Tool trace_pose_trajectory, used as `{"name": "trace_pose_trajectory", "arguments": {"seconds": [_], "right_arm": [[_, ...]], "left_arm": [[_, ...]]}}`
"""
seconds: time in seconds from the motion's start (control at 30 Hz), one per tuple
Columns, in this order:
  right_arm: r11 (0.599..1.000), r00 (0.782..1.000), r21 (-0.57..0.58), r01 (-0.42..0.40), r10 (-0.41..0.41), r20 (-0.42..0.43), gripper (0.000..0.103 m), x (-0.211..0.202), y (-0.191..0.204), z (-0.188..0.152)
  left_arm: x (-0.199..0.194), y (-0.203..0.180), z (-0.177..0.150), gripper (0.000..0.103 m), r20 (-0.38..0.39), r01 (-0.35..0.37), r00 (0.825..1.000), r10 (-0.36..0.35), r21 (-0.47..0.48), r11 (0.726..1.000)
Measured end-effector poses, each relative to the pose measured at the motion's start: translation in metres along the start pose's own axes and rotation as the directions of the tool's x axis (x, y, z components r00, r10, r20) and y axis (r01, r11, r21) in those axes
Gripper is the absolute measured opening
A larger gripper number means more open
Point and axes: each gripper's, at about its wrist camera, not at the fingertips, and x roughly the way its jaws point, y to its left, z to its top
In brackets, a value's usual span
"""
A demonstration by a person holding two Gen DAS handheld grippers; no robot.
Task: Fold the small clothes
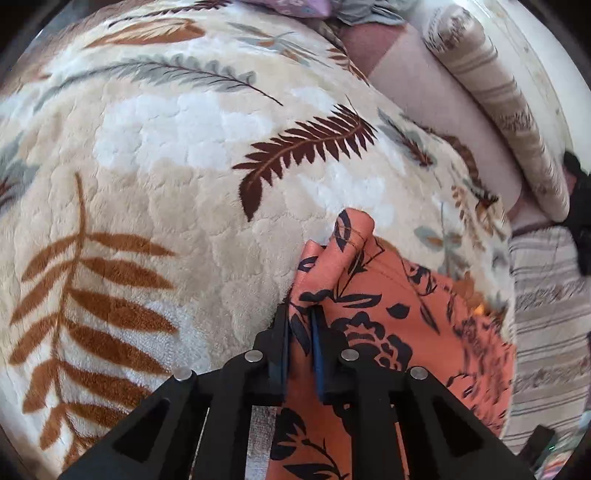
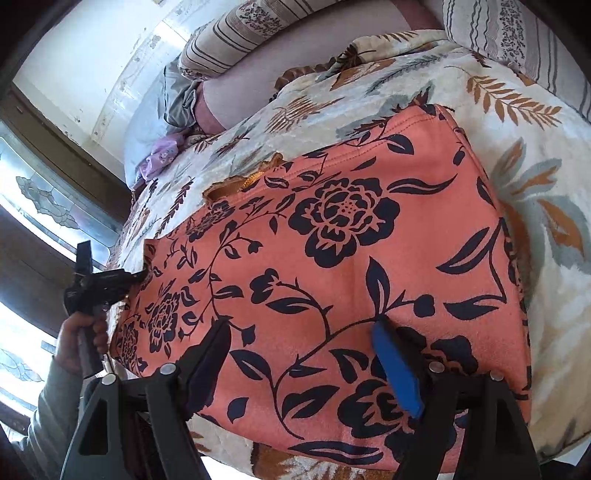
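An orange garment with a dark floral print [image 2: 351, 258] lies spread flat on a fleece blanket with a leaf pattern [image 1: 147, 166]. My left gripper [image 1: 300, 314] is shut on a bunched edge of the garment [image 1: 369, 295] and holds that fold up. In the right wrist view the left gripper [image 2: 142, 275] pinches the garment's far left corner. My right gripper [image 2: 303, 326] is open, its fingers wide apart just above the garment's near edge, with nothing between them.
The blanket [image 2: 535, 166] covers a bed. Striped pillows [image 2: 240, 33] and a grey and purple pile of clothes [image 2: 166, 147] lie at its far end. A window with patterned glass [image 2: 40, 199] is at the left. A striped cover [image 1: 546, 314] borders the blanket.
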Motion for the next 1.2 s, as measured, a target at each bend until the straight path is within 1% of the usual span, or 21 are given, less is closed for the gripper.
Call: {"name": "trace_pose_trajectory", "arguments": {"seconds": [0.03, 0.1, 0.13, 0.17, 0.23, 0.3, 0.33, 0.43, 0.53, 0.6, 0.67, 0.73, 0.8, 0.87, 0.9, 0.93, 0.97, 1.0, 1.07, 1.13, 1.2], "right_arm": [[1.000, 1.000, 0.011, -0.009, 0.009, 0.003, 0.082, 0.000, -0.001, 0.001], [0.999, 1.000, 0.025, -0.020, 0.019, 0.008, 0.082, 0.000, -0.003, 0.001], [1.000, 1.000, 0.022, -0.017, 0.017, 0.009, 0.082, 0.000, -0.003, 0.000], [1.000, 1.000, 0.016, -0.012, 0.012, 0.010, 0.083, 0.000, -0.002, 0.000], [1.000, 1.000, -0.001, 0.003, -0.003, 0.013, 0.083, 0.001, 0.002, -0.002], [1.000, 1.000, -0.006, 0.014, -0.014, 0.020, 0.084, 0.001, 0.004, -0.003], [1.000, 1.000, -0.004, 0.016, -0.016, 0.023, 0.084, 0.002, 0.004, -0.003], [1.000, 0.999, 0.007, 0.027, -0.027, 0.032, 0.084, 0.001, 0.004, -0.003], [0.998, 0.998, 0.009, 0.064, -0.064, 0.019, 0.084, 0.000, 0.010, -0.002], [0.997, 0.996, 0.001, 0.083, -0.083, 0.012, 0.084, -0.006, 0.019, -0.001], [0.998, 0.998, -0.034, 0.061, -0.060, 0.037, 0.084, -0.016, 0.029, -0.004], [0.995, 0.995, -0.067, 0.077, -0.072, 0.075, 0.084, -0.027, 0.036, -0.008], [0.995, 0.993, -0.046, 0.091, -0.087, 0.085, 0.084, -0.030, 0.030, -0.010], [0.987, 0.987, 0.037, 0.159, -0.160, 0.029, 0.084, -0.018, 0.007, -0.011], [0.985, 0.988, 0.081, 0.153, -0.154, 0.005, 0.084, -0.013, -0.005, -0.013], [0.988, 0.991, 0.101, 0.121, -0.125, 0.037, 0.084, -0.018, -0.009, -0.015], [0.988, 0.992, 0.113, 0.107, -0.113, 0.049, 0.084, -0.024, -0.008, -0.015], [0.988, 0.993, 0.119, 0.102, -0.109, 0.047, 0.084, -0.027, -0.006, -0.016], [0.990, 0.992, 0.105, 0.092, -0.100, 0.075, 0.084, -0.035, -0.002, -0.017], [0.991, 0.990, 0.086, 0.103, -0.110, 0.085, 0.084, -0.037, -0.003, -0.019], [0.985, 0.991, 0.124, 0.119, -0.126, 0.047, 0.084, -0.028, -0.017, -0.022]], "left_arm": [[-0.005, -0.003, -0.002, 0.016, 0.025, -0.011, 1.000, 0.011, 0.012, 1.000], [-0.015, -0.012, -0.012, 0.032, 0.066, -0.098, 0.993, 0.094, 0.064, 0.993], [-0.021, -0.016, -0.018, 0.046, 0.087, -0.136, 0.988, 0.128, 0.086, 0.987], [-0.028, -0.021, -0.026, 0.055, 0.113, -0.159, 0.983, 0.147, 0.101, 0.982], [-0.043, -0.029, -0.039, 0.061, 0.173, -0.191, 0.971, 0.166, 0.139, 0.972], [-0.056, -0.044, -0.055, 0.067, 0.226, -0.244, 0.953, 0.199, 0.192, 0.951], [-0.062, -0.049, -0.062, 0.071, 0.244, -0.256, 0.949, 0.200, 0.223, 0.941], [-0.076, -0.070, -0.085, 0.073, 0.291, -0.286, 0.936, 0.198, 0.298, 0.911], [-0.087, -0.085, -0.107, 0.078, 0.318, -0.310, 0.927, 0.199, 0.354, 0.882], [-0.092, -0.093, -0.118, 0.078, 0.331, -0.328, 0.921, 0.203, 0.383, 0.864], [-0.096, -0.100, -0.127, 0.078, 0.343, -0.340, 0.917, 0.204, 0.401, 0.851], [-0.100, -0.103, -0.131, 0.078, 0.353, -0.344, 0.914, 0.202, 0.405, 0.847], [-0.103, -0.107, -0.134, 0.078, 0.357, -0.353, 0.910, 0.210, 0.405, 0.843], [-0.105, -0.111, -0.137, 0.078, 0.358, -0.358, 0.909, 0.214, 0.406, 0.841], [-0.107, -0.113, -0.138, 0.078, 0.359, -0.362, 0.908, 0.217, 0.407, 0.839], [-0.108, -0.115, -0.140, 0.078, 0.361, -0.364, 0.907, 0.218, 0.408, 0.837], [-0.111, -0.116, -0.142, 0.078, 0.366, -0.368, 0.905, 0.218, 0.412, 0.834], [-0.113, -0.118, -0.144, 0.078, 0.374, -0.375, 0.901, 0.221, 0.413, 0.830], [-0.115, -0.121, -0.146, 0.080, 0.379, -0.388, 0.896, 0.231, 0.415, 0.823], [-0.115, -0.124, -0.148, 0.081, 0.374, -0.387, 0.898, 0.232, 0.418, 0.822], [-0.116, -0.125, -0.149, 0.081, 0.358, -0.378, 0.904, 0.233, 0.419, 0.825]]}}
